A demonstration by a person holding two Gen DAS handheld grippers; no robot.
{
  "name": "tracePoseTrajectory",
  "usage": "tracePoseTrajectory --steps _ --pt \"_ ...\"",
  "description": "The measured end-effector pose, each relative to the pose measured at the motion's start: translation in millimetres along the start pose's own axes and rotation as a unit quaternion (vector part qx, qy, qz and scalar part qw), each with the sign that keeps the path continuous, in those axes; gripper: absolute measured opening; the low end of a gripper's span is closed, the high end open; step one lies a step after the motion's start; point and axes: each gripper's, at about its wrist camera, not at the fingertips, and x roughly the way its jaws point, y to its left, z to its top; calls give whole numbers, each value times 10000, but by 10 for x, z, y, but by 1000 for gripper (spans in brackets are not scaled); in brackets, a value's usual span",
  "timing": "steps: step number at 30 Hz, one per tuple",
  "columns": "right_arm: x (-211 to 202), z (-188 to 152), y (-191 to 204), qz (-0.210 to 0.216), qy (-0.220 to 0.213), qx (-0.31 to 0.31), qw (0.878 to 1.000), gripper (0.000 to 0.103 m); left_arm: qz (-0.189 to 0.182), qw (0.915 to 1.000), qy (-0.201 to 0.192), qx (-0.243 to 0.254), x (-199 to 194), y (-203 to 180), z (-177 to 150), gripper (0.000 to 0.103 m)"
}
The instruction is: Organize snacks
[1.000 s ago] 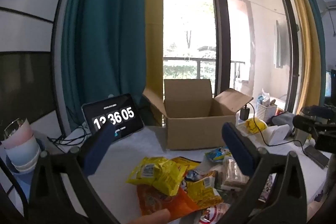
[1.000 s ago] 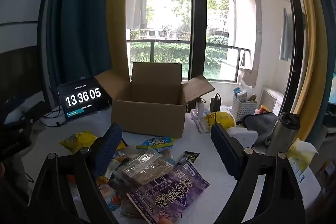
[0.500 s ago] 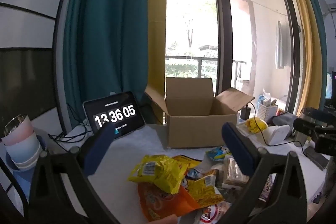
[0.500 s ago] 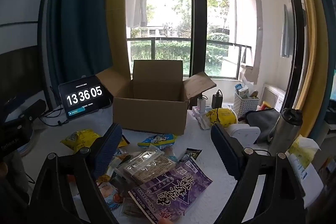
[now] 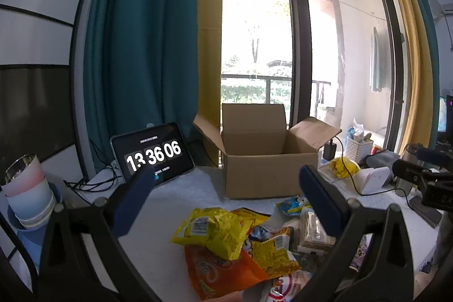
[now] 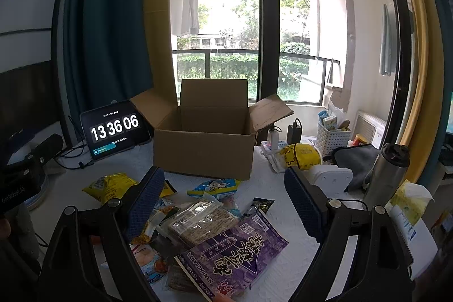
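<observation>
Daylight from a tall balcony window falls on a white worktop (image 6: 283,268) where the snacks lie in a loose heap just below both sets of jaws. Under the right gripper (image 6: 223,203) sit a purple packet (image 6: 235,254), a clear pack of wafers (image 6: 201,220) and a small blue packet (image 6: 215,186); under the left gripper (image 5: 226,198) lie two yellow bags (image 5: 215,231) on one orange bag (image 5: 218,271). One cardboard box (image 6: 203,146) stands open beyond both jaws, its flaps spread and, as far as its inside shows, nothing in it. Over the last second little has altered: both views have crept slightly upward and back, and the one tablet clock (image 6: 114,129), beyond and left of the jaws, has ticked from 13 36 05 to 13 36 06. No packet has shifted, so sorting looks not yet begun. Both grippers hang released, jaws spread wide with nothing between them. Left of the left jaws stand stacked cups (image 5: 28,197), their number unclear; right of the right jaws stands one steel flask (image 6: 388,171).
</observation>
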Motion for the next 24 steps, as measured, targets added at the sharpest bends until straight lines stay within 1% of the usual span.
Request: tracePoseTrajectory --steps 24 --pt "11 -5 -2 43 46 29 10000 89 -26 10000 41 19 -1 -21 10 103"
